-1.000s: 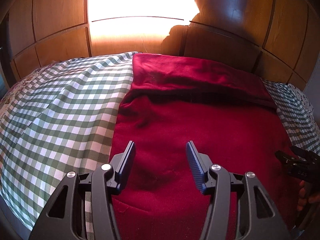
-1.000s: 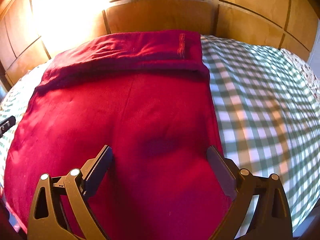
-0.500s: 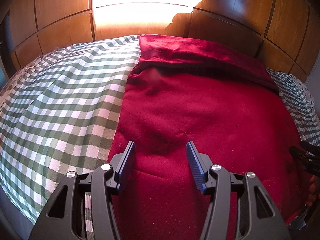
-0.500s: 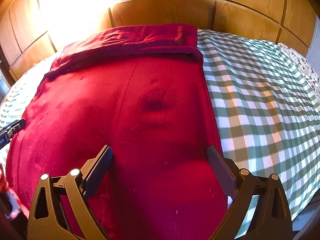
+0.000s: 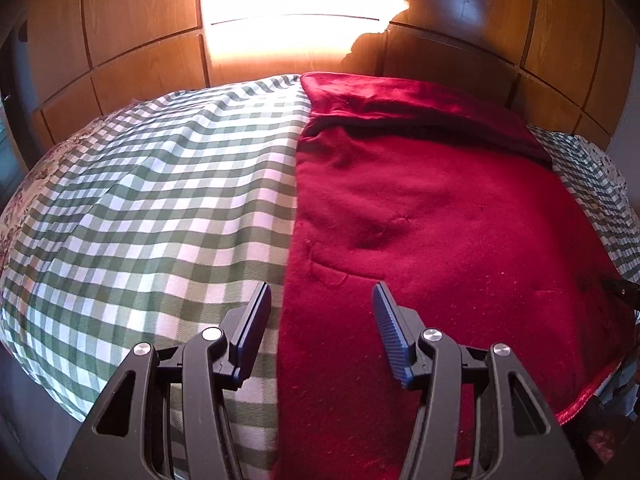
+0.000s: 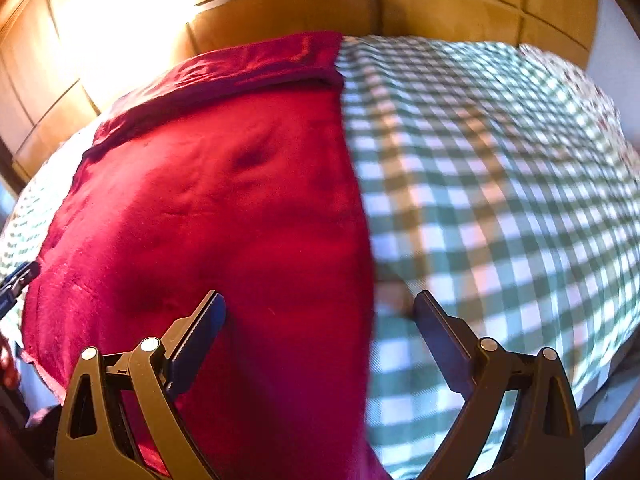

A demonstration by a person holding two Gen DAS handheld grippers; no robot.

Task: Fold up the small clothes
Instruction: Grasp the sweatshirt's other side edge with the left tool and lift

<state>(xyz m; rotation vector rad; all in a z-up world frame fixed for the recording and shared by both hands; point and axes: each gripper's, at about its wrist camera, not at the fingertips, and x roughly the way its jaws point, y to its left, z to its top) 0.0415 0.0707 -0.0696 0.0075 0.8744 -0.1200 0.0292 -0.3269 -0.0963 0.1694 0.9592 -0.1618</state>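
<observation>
The left claw (image 5: 320, 300) stands about half open with nothing between its jaws, hanging over the left side edge of the dark red garment (image 5: 440, 220), so that edge runs up between its two fingers. The right claw (image 6: 320, 308) is spread wider, also empty, and straddles the garment's right side edge the same way. The garment lies flat on the bed's green-and-white checked cover (image 5: 160, 200), its long axis running away from both claws toward the wooden headboard (image 5: 140, 40), where its far end is already turned back in a band. Each claw is nearest its own near corner, so I'd judge the next move is a paired pinch there. By count: one garment, two claws, one checked cover, with a floral fabric (image 6: 576, 80) showing beyond its edge.
</observation>
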